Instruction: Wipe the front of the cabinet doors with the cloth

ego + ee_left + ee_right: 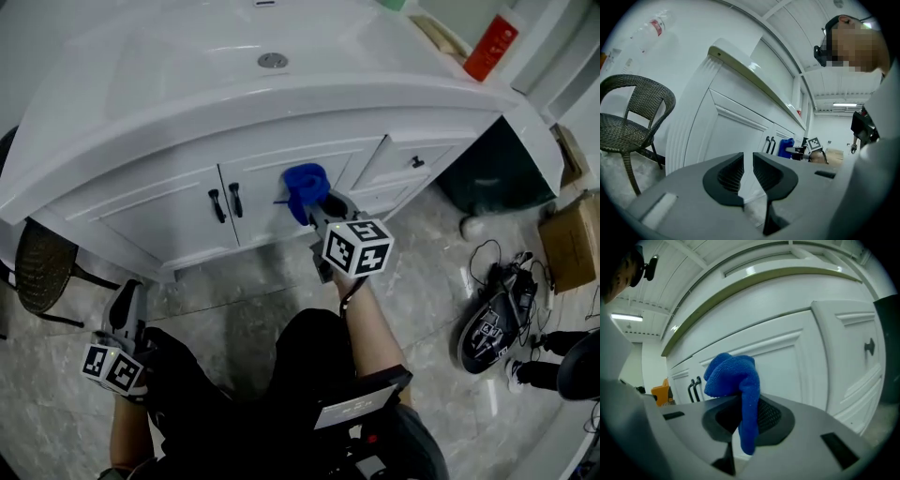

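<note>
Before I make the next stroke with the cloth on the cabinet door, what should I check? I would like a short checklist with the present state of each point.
1. Cloth held firmly: ok. The right gripper is shut on the cloth.
2. Cloth touching the door: cannot tell.
3. Doors closed: ok. Both lie flush.
4. Handles clear of the cloth: ok. They sit to its left, apart.
5. Left gripper out of the way: ok. It is low, away from the door, empty, jaws closed.
</note>
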`<state>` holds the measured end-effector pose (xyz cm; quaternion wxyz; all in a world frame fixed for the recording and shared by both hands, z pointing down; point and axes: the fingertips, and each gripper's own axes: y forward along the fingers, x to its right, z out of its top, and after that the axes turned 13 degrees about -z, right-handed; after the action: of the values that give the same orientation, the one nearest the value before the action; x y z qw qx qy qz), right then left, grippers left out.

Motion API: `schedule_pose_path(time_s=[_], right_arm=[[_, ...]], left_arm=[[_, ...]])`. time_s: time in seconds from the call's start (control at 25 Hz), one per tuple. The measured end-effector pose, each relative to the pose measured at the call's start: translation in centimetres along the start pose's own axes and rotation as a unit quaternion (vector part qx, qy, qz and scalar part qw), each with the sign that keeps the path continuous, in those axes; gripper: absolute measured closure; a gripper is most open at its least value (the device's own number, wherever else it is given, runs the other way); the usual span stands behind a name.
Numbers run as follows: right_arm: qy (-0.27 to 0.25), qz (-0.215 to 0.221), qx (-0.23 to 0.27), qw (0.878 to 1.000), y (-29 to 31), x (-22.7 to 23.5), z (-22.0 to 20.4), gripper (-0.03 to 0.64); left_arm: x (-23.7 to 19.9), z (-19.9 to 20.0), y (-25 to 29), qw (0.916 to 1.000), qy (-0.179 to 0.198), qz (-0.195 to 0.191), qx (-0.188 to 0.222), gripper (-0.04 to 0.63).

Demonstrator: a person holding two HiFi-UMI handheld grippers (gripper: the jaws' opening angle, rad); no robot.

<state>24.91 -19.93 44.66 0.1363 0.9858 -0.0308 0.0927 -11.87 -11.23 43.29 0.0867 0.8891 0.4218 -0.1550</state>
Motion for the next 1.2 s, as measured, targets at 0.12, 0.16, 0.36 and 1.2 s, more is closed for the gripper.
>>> schedule_pose_path(time_s=[0.12,0.16,0.36,1.2], right_arm=[[0.022,-0.047,0.011,0.999,-0.8,4.3,0.3,0.565],[0.027,-0.064,0.013,0.998,-1.0,5.8,0.3,0.565],[0.033,-0.132,0.039,0.99,-2.4,12.2,0.3,0.565],[0.076,0.15,0.033,0.985,-1.4,-7.1,-4.8,0.565]], left_arm=[[0.7,-0.3,1.1,0.9999,0.0,-0.014,-0.005,0.532],[1.0,-0.4,1.5,0.9998,0.001,-0.019,-0.007,0.532],[2.8,-0.5,3.3,0.9986,0.009,-0.051,-0.013,0.532],[1.0,-0.4,-0.3,0.9998,-0.018,0.003,0.01,0.532]])
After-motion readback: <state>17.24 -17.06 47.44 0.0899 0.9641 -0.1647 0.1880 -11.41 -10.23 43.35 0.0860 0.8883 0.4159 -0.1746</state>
